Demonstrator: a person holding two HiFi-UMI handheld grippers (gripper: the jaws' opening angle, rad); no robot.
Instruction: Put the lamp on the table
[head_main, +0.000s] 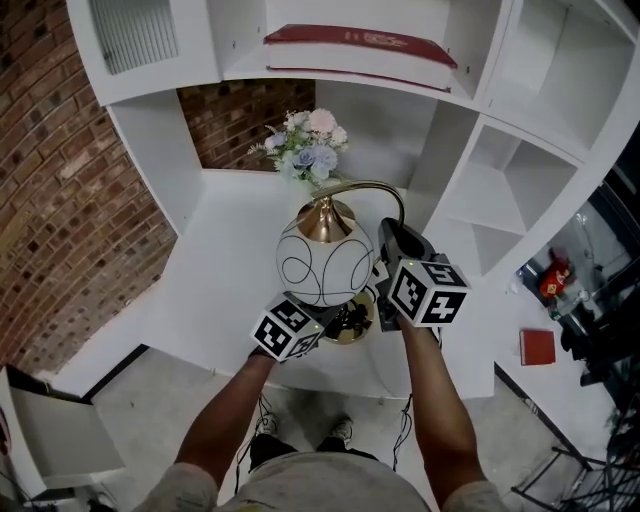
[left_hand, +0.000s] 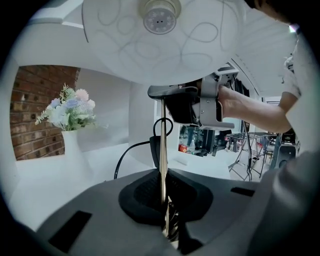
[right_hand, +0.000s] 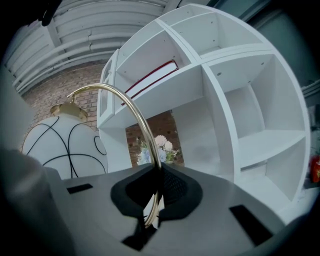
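Lamp is clamped by its brass stem in the left hand-held gripper and the right hand-held gripper.

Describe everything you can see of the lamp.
The lamp has a white globe shade with black looping lines, a brass cap, a thin gold arched stem and a gold base, partly hidden. The left gripper and right gripper are shut on the stem. It is upright over the white table.
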